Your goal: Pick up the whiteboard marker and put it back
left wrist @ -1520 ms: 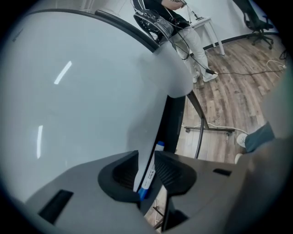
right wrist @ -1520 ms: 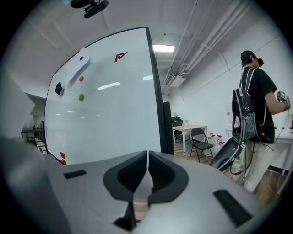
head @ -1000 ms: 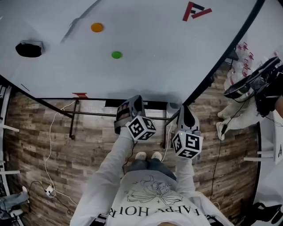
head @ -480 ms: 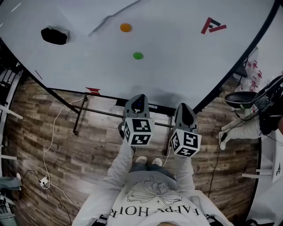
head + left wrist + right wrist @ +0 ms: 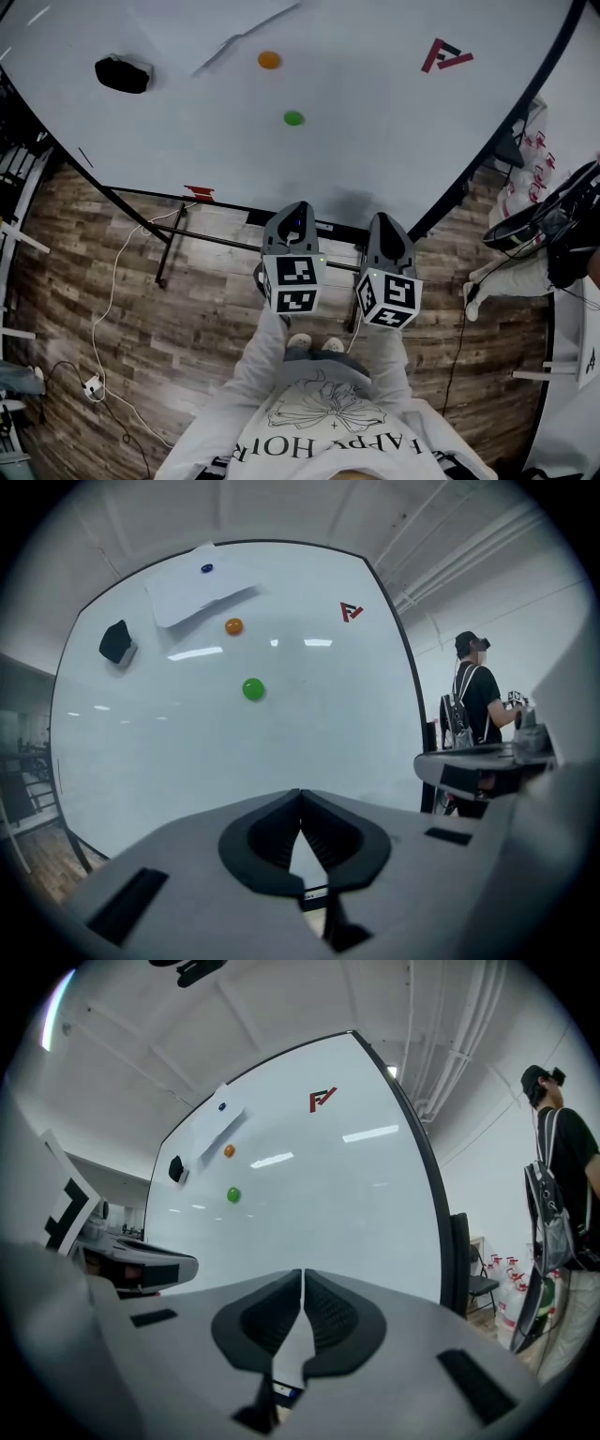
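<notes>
Board: big glossy white panel, thin black frame, upright on a dark metal stand; red logo near one corner.
On board: round orange magnet; round green magnet near it; black blocky eraser off to the side; white paper sheet pinned by a small blue dot.
Floor: wood-look planks, thin white cable trailing across.
Left gripper: grey matte shell, black ribbed pads; jaws closed tip to tip, nothing between; about level, pointing at the board near its lower edge.
Right gripper: same build; jaws together, nothing gripped; level, side by side with the left one, close but apart.
Cubes: one square-marker cube on each gripper, facing the head camera.
Sleeves: white fabric, both forearms out in front of the body, roughly parallel.
Marker: not made out in any view; neither gripper has it.
Red piece: small, at the board's lower edge; cannot tell what it is.
Background: person with a backpack, standing right of the board.
</notes>
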The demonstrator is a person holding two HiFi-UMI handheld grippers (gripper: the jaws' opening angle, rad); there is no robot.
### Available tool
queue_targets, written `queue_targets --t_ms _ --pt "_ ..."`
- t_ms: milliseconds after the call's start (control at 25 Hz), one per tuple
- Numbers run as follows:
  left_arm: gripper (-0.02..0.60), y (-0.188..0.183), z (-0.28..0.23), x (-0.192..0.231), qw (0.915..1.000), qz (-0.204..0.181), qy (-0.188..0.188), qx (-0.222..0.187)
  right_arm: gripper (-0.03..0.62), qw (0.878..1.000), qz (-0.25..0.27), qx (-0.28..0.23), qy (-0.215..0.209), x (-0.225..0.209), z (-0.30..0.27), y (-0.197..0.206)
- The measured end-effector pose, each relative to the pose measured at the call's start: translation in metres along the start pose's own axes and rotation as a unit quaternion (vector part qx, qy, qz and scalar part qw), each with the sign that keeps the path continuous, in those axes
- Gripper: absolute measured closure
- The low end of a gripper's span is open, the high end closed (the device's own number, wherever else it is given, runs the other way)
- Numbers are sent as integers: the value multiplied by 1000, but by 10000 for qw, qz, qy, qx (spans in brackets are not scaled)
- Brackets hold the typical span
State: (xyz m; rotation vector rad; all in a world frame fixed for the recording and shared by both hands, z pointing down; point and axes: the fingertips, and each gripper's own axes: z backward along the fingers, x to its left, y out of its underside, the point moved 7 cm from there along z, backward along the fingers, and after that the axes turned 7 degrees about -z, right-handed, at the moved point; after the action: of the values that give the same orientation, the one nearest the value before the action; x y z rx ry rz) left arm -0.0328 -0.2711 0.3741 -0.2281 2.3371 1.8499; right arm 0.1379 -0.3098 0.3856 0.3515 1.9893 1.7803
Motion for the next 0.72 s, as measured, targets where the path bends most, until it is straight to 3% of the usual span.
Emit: queue_targets --t_ms 720 --pt "575 -5 0 -10 9998 110 173 -31 585 9999 22 17 116 -10 4 -2"
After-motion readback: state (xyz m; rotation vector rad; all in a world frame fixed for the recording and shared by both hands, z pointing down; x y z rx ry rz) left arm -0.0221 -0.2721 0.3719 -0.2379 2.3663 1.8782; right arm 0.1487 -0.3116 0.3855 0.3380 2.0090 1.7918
